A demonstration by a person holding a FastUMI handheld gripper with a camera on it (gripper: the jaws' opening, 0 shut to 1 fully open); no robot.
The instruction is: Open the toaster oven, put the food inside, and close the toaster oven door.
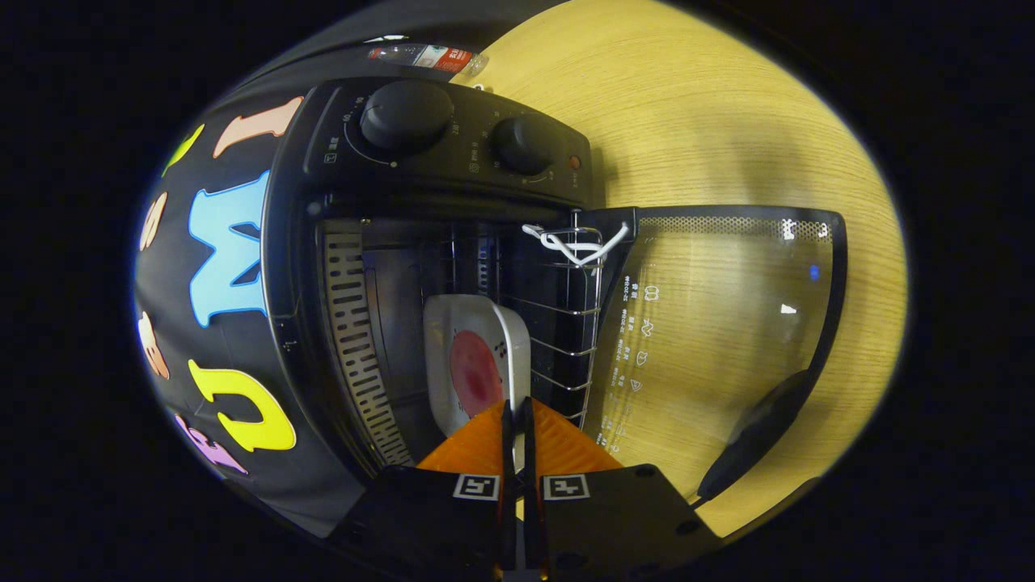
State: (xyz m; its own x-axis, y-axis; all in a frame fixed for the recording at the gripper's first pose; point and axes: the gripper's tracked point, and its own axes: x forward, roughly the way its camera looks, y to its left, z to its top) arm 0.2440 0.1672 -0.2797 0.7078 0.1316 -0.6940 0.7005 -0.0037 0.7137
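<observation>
**Plate in oven, door down**

I see the black toaster oven (437,242) open, its glass door (720,339) folded down flat over the pale wooden table (711,105). The white square plate (473,356) with a round reddish piece of food (475,373) sits inside the cavity, beside the wire rack (566,323). My gripper (517,416) is clamped on the plate's near rim, fingers nearly together. Two black round knobs (406,113) on the panel.

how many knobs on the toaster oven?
2. A bigger knob sits at the far end of the control panel; a smaller knob sits beside it, next to the open door.
</observation>
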